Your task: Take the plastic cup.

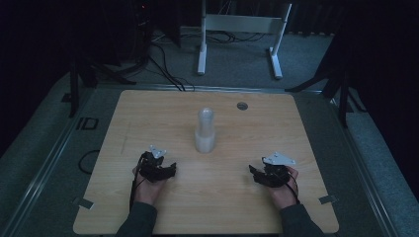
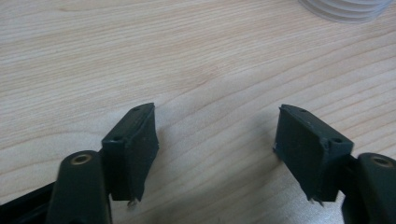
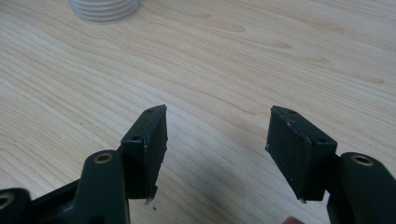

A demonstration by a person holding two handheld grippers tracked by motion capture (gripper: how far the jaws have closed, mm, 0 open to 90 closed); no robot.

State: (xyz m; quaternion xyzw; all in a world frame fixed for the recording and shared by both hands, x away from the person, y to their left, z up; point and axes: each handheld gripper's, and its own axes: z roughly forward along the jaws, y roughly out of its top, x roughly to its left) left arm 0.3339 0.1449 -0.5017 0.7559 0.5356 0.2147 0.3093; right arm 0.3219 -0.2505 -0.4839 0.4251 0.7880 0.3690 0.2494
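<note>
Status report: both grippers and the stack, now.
Left gripper open, empty. Right gripper open, empty. Translucent white stack of plastic cups upright mid-table, untouched. Nothing in the way.

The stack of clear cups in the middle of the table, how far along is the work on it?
Nothing looks done yet: the stack of clear cups stands upright and untouched mid-table. In hand: nothing. The left gripper and right gripper rest low over the wooden table on either side, jaws apart with bare wood between them. Still left, probably: reaching in, gripping the stack and whatever handling follows.
</note>
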